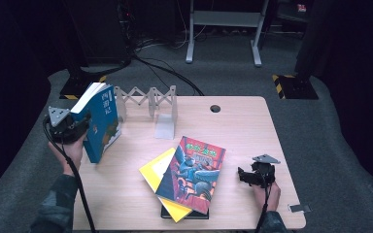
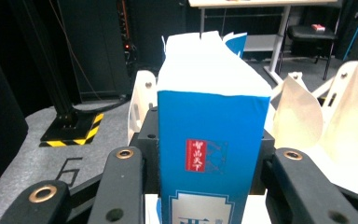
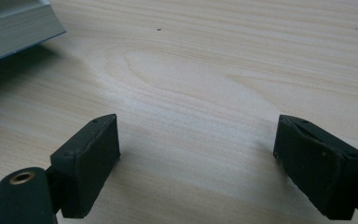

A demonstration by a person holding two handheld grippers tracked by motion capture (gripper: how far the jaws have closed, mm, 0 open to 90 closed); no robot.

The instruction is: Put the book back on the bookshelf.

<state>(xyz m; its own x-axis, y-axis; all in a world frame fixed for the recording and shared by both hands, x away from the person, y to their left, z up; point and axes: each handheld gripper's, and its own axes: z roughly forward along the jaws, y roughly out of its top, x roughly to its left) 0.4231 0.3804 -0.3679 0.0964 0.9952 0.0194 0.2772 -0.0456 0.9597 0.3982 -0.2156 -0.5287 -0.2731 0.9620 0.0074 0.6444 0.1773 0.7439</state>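
Beside the white rack (image 1: 148, 99), left hand-held gripper (image 1: 73, 127) clamps the blue book (image 1: 102, 124); right hand-held gripper (image 1: 245, 177) gapes wide.

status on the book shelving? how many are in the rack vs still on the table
Done: nothing looks racked yet; the white rack holds no book. In hand: the left tool is clamped on the blue book, held upright beside the rack's left end. Left: the stack near the table's front edge, with the illustrated book on top, a yellow book under it and a dark one beneath. The right tool sits open beside that stack.
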